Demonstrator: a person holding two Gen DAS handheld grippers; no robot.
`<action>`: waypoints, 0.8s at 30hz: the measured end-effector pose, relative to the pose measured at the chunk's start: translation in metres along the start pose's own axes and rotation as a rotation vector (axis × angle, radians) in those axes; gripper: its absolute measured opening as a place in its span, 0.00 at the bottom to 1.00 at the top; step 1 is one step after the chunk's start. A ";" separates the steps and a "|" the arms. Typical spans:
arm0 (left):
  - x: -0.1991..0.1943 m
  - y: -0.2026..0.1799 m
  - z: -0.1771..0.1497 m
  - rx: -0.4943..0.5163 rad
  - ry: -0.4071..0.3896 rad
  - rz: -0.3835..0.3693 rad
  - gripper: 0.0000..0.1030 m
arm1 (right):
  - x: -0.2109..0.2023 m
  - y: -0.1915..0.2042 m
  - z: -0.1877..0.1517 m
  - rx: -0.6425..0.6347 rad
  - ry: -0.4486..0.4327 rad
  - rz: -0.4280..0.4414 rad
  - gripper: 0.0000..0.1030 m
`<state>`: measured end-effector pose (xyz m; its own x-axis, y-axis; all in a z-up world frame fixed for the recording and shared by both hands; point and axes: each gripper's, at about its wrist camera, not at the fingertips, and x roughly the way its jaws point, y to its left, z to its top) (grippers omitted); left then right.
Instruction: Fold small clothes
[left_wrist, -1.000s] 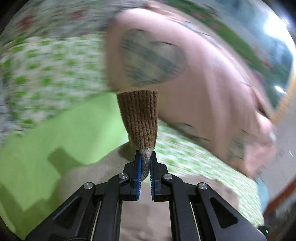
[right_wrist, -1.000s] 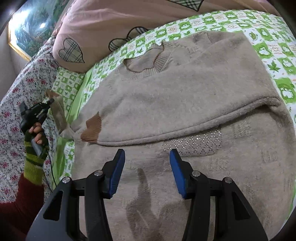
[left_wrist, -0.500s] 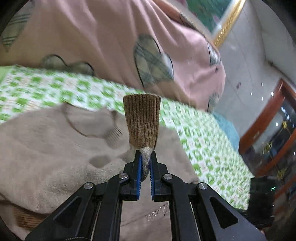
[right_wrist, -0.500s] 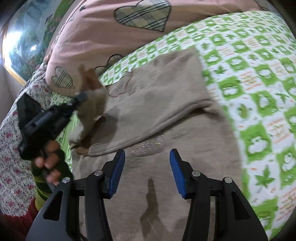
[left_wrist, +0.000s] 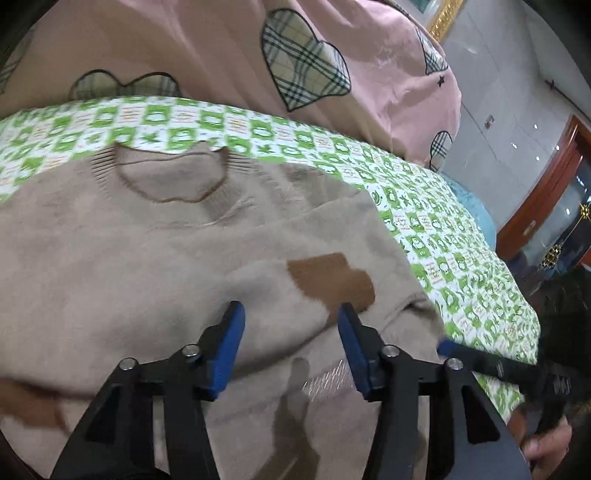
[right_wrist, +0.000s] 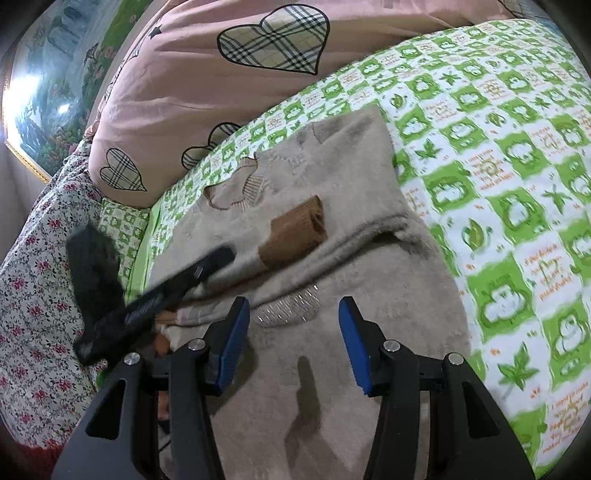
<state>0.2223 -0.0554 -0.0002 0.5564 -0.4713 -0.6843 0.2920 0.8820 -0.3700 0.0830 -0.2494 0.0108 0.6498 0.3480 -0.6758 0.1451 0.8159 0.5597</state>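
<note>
A beige knit sweater (left_wrist: 129, 266) lies on the green-checked bedsheet (left_wrist: 424, 206), neck toward the pillows. One sleeve is folded across its chest, and the brown cuff (left_wrist: 330, 282) lies flat there. My left gripper (left_wrist: 290, 325) hovers just short of that cuff with its jaws opening and nothing between the pads. In the right wrist view the cuff (right_wrist: 295, 232) rests beyond my right gripper (right_wrist: 293, 321), which stands open and empty over the sweater (right_wrist: 332, 387). The left gripper's black finger (right_wrist: 207, 266) reaches in from the left, blurred.
A pink quilt with plaid hearts (right_wrist: 221, 92) is piled behind the sweater. A floral sheet (right_wrist: 33, 295) covers the left side, below a gilt-framed picture (right_wrist: 40, 92). In the left wrist view the bed's edge falls away toward a wooden cabinet (left_wrist: 546, 192).
My left gripper carried the brown cuff across the sweater, then opened and let it go. The cuff now lies on the chest. My right gripper shifted slightly at first, then held.
</note>
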 end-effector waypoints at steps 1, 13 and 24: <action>-0.011 0.005 -0.005 -0.002 -0.006 0.014 0.52 | 0.002 0.001 0.003 -0.001 -0.001 0.005 0.50; -0.138 0.153 -0.060 -0.248 -0.119 0.495 0.54 | 0.063 -0.002 0.058 -0.032 0.064 -0.044 0.50; -0.102 0.190 -0.045 -0.291 -0.023 0.521 0.53 | 0.064 0.047 0.075 -0.131 0.006 0.055 0.07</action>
<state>0.1855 0.1595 -0.0292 0.5866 0.0266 -0.8094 -0.2477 0.9574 -0.1481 0.1871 -0.2234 0.0299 0.6496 0.3965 -0.6487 0.0106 0.8484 0.5292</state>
